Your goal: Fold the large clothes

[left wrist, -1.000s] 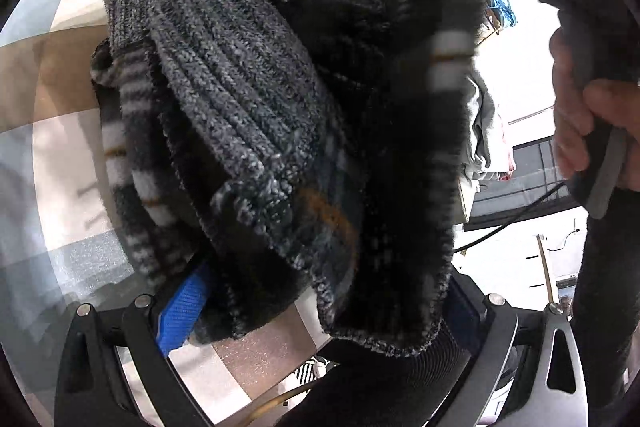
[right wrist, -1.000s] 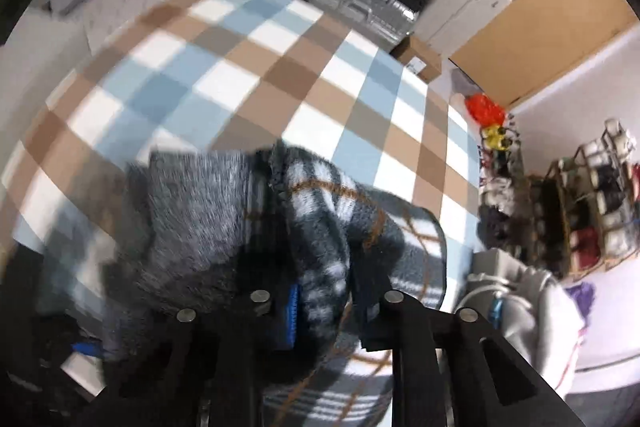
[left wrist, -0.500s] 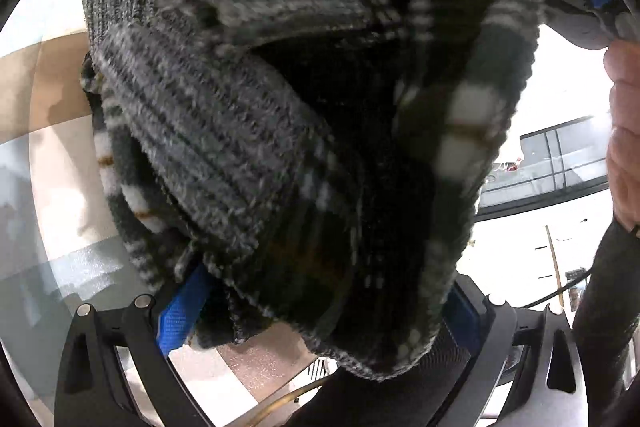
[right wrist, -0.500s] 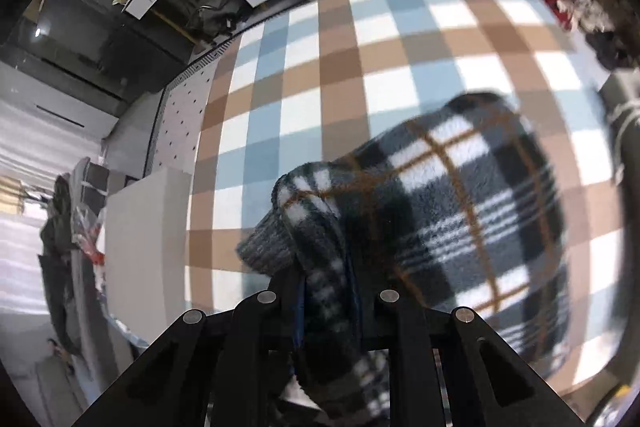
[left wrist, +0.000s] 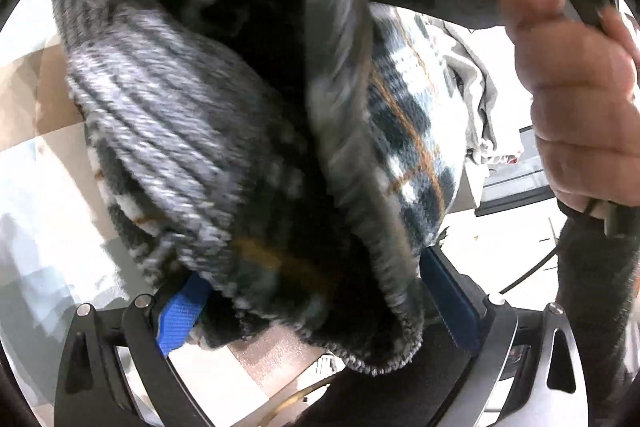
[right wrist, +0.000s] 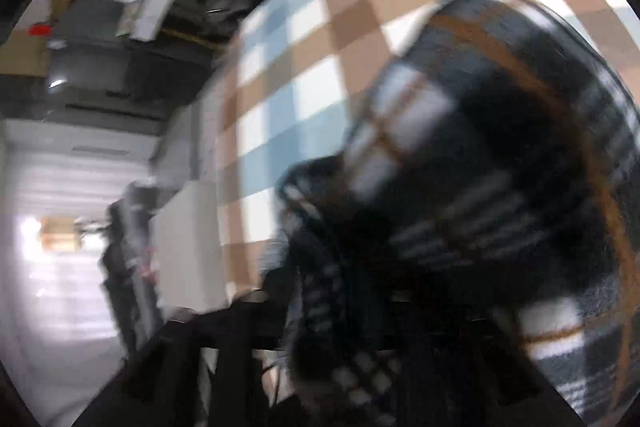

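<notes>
— Sweater (left wrist: pixel 224 131) in mid-fold? Where is it?
— Lifted off the checked bench (right wrist: pixel 304 75), bunched between both tools. The left hand-held gripper (left wrist: pixel 312 307) is closed on its thick ribbed hem; the right hand-held gripper (right wrist: pixel 340 323) seems closed on a plaid edge, though blur hides the jaws.
— Next?
— Probably lay it down flat, edges matched.
— Changed from a second back?
— The right view has swung left; the person's hand (left wrist: pixel 576 99) looms nearer.
</notes>
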`<act>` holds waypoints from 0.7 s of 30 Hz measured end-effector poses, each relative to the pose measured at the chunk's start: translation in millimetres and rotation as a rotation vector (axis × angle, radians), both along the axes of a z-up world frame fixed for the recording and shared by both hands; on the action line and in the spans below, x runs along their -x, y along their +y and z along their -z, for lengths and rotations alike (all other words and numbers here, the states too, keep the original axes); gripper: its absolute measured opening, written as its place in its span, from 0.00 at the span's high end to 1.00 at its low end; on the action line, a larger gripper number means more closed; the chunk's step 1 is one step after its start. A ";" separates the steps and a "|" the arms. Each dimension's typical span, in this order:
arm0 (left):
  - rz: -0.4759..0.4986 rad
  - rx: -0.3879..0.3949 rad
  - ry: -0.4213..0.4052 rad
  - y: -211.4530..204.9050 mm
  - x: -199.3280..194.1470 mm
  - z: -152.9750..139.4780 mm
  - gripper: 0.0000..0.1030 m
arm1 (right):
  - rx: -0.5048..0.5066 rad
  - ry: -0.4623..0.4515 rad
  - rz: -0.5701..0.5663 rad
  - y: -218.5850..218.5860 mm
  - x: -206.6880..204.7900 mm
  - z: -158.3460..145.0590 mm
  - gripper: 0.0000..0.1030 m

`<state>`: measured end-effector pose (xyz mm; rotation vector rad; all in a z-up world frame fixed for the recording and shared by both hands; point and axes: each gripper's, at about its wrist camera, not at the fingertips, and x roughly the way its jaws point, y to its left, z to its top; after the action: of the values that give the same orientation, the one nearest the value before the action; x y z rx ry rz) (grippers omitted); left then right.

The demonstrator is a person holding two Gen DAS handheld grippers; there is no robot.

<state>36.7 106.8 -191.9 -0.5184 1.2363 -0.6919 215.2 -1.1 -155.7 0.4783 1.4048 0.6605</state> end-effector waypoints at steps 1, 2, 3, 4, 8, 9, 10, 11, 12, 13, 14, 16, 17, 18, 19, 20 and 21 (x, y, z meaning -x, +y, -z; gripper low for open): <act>-0.001 0.006 -0.002 1.9 0.5 -0.1 0.06 | -0.066 -0.001 -0.022 -5.8 2.3 -9.2 0.26; -0.001 0.004 -0.011 3.4 0.6 1.1 0.06 | -0.124 -0.025 -0.032 -15.7 6.2 -23.0 0.15; -0.003 0.001 -0.025 6.4 2.2 -1.4 0.06 | -0.164 -0.064 -0.035 -28.1 11.1 -37.7 0.12; -0.006 0.001 -0.050 12.0 4.6 -5.7 0.06 | -0.201 -0.093 -0.043 -38.4 14.9 -47.6 0.12; -0.085 0.123 -0.180 44.5 18.7 -42.9 0.06 | -0.374 -0.167 -0.050 -99.1 36.0 -63.9 0.01; -0.110 0.166 -0.215 51.2 22.9 -53.1 0.06 | -0.390 -0.179 -0.050 -115.4 39.9 -59.2 0.01; -0.136 0.208 -0.249 59.5 26.1 -63.6 0.06 | -0.399 -0.182 -0.042 -126.8 42.2 -53.4 0.01; -0.155 0.233 -0.279 70.0 19.3 -75.6 0.06 | -0.405 -0.167 -0.016 -142.5 42.9 -39.5 0.01; -0.163 0.245 -0.306 73.6 19.3 -83.8 0.06 | -0.388 -0.139 0.003 -148.9 41.6 -27.6 0.00; -0.164 0.255 -0.328 75.3 15.0 -91.6 0.06 | -0.372 -0.102 0.019 -155.2 40.9 -13.4 0.00; -0.150 0.269 -0.348 69.6 12.2 -103.2 0.06 | -0.381 -0.075 0.025 -159.8 41.0 -1.1 0.00; -0.106 0.287 -0.357 39.1 5.5 -121.1 0.06 | -0.456 -0.076 0.047 -173.5 46.6 13.6 0.00; -0.082 0.300 -0.364 30.7 -3.0 -128.4 0.06 | -0.499 -0.079 0.056 -176.8 48.8 18.9 0.00; -0.064 0.305 -0.373 17.6 -12.9 -136.0 0.06 | -0.549 -0.065 0.070 -179.5 51.8 28.2 0.00; -0.057 0.297 -0.378 3.5 -22.3 -140.4 0.06 | -0.587 -0.046 0.084 -179.9 52.0 37.0 0.00; -0.060 0.287 -0.379 -5.9 -30.1 -140.8 0.06 | -0.624 -0.028 0.099 -182.0 51.3 46.0 0.00; -0.078 0.266 -0.369 -12.7 -42.8 -138.2 0.06 | -0.668 -0.011 0.117 -182.1 53.4 58.5 0.00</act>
<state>79.5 94.1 -53.7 -0.6223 0.7793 -0.8491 161.8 -183.2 -214.2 1.0703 1.1117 1.0330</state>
